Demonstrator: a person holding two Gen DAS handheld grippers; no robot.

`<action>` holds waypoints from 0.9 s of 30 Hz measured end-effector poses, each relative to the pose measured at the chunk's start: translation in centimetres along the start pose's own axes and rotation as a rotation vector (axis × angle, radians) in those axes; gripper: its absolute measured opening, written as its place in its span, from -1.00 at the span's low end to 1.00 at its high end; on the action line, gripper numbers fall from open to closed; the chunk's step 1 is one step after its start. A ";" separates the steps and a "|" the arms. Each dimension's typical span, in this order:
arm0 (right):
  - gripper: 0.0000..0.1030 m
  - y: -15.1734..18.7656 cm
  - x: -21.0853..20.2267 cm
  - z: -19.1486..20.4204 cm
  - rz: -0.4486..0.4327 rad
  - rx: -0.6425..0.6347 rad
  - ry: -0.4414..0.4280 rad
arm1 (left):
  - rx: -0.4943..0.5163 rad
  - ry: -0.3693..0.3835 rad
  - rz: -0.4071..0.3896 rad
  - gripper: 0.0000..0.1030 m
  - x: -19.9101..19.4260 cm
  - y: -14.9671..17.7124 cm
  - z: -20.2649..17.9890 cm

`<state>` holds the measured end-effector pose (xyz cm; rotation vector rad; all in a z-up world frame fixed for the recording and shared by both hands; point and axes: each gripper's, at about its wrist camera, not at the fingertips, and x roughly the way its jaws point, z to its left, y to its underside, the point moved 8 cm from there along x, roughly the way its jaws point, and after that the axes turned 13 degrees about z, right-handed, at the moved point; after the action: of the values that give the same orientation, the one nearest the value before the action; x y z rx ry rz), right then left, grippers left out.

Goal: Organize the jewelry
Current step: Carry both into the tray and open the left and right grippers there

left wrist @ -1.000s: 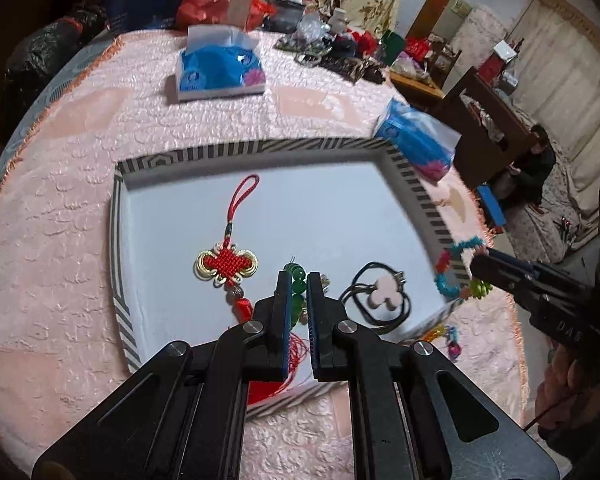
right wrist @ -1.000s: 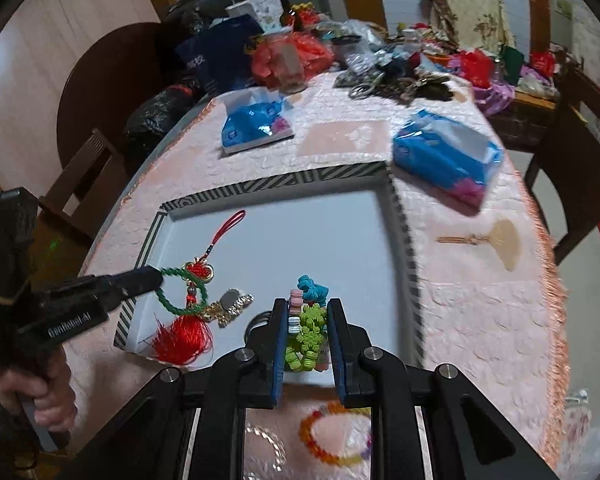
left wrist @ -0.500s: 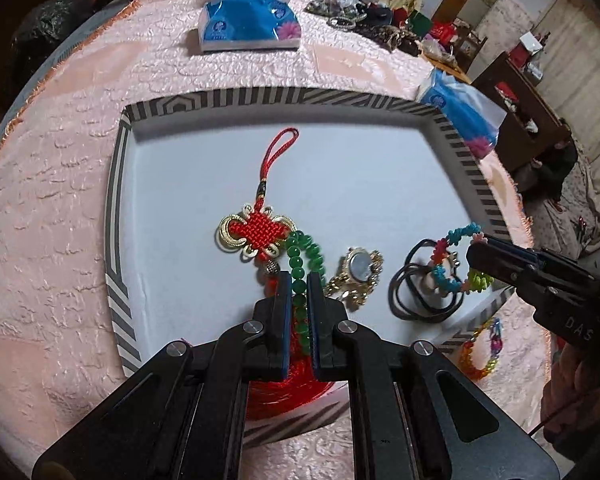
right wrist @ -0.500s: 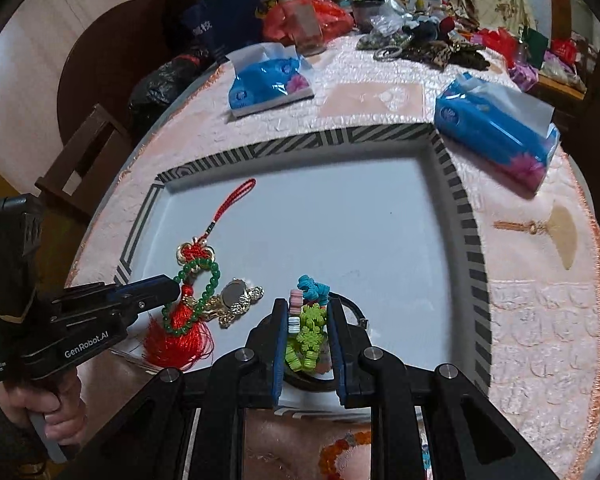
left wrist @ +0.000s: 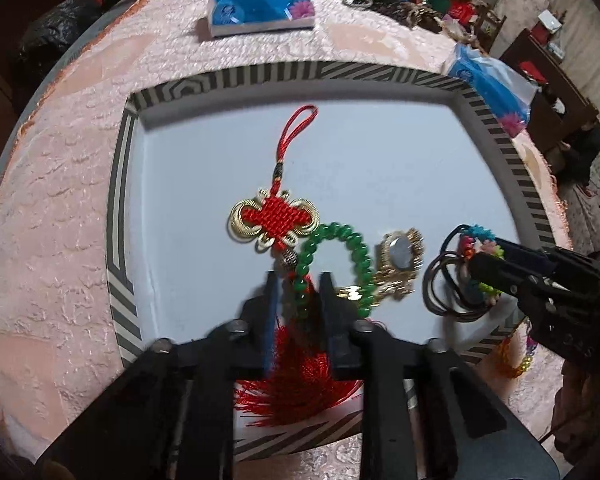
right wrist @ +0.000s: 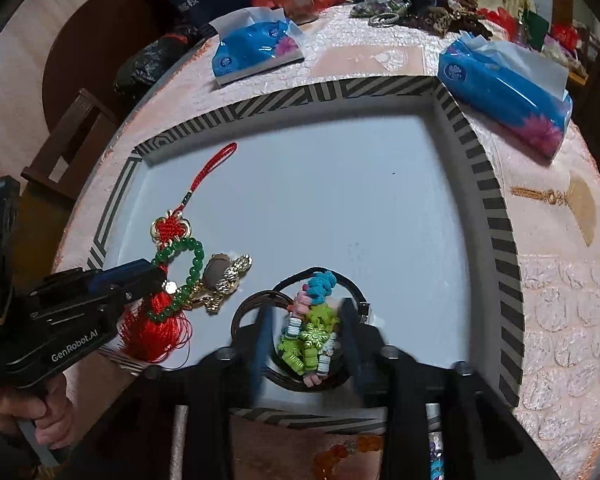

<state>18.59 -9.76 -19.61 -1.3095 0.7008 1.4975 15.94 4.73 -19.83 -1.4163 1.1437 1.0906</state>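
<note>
Both grippers, jaws parted and gripping nothing, release jewelry inside the tray [right wrist: 496,216]: left gripper [left wrist: 297,292] straddles green beads [left wrist: 356,256], right gripper [right wrist: 306,320] the bright bracelet [right wrist: 310,332].

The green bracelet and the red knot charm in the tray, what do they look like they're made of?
Green bracelet: round, glossy translucent beads with bright highlights, so probably glass, jade-like stone or plastic; the look cannot settle which. Red knot charm: woven satin-like cord with a fine thread tassel, edged by ribbed gold loops that shine like metallic thread or wire.
</note>
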 end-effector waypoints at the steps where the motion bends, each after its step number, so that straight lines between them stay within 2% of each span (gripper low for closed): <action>1: 0.08 0.2 0.5 -0.1 0.019 0.002 0.010 | -0.005 -0.002 0.004 -0.37 0.2 0.1 0.1; 2: 0.12 0.2 0.4 0.0 0.001 -0.008 0.011 | -0.003 -0.006 -0.005 -0.30 0.1 0.1 0.0; 4: 0.43 0.4 0.5 0.4 -0.013 -0.022 -0.001 | 0.000 -0.013 -0.005 -0.21 0.2 0.1 -0.1; 6: 0.63 0.7 0.6 0.7 -0.023 -0.036 -0.006 | 0.007 -0.018 -0.007 -0.04 0.3 0.2 -0.3; 8: 1.00 1.0 1.1 0.9 -0.020 -0.052 0.027 | 0.011 -0.034 0.005 0.56 0.6 0.3 -0.5; 10: 1.00 1.2 1.3 1.0 -0.015 -0.069 0.061 | -0.002 -0.065 0.015 0.67 1.0 0.5 -0.3; 13: 1.00 1.3 1.4 1.1 -0.003 -0.078 0.069 | -0.013 -0.068 0.007 0.75 1.0 0.6 -0.1; 15: 1.00 1.3 1.5 1.0 0.013 -0.083 0.071 | -0.032 -0.083 0.023 0.99 1.3 0.6 0.3; 21: 1.00 1.0 1.9 1.3 0.023 -0.095 0.097 | -0.050 -0.082 0.029 0.99 1.2 0.7 0.9; 27: 1.00 0.8 2.4 1.7 0.038 -0.109 0.160 | -0.055 -0.083 0.042 0.99 1.0 0.7 1.0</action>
<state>17.34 -7.84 -21.57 -1.5189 0.7595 1.4900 15.40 5.52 -21.05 -1.3820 1.0955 1.2077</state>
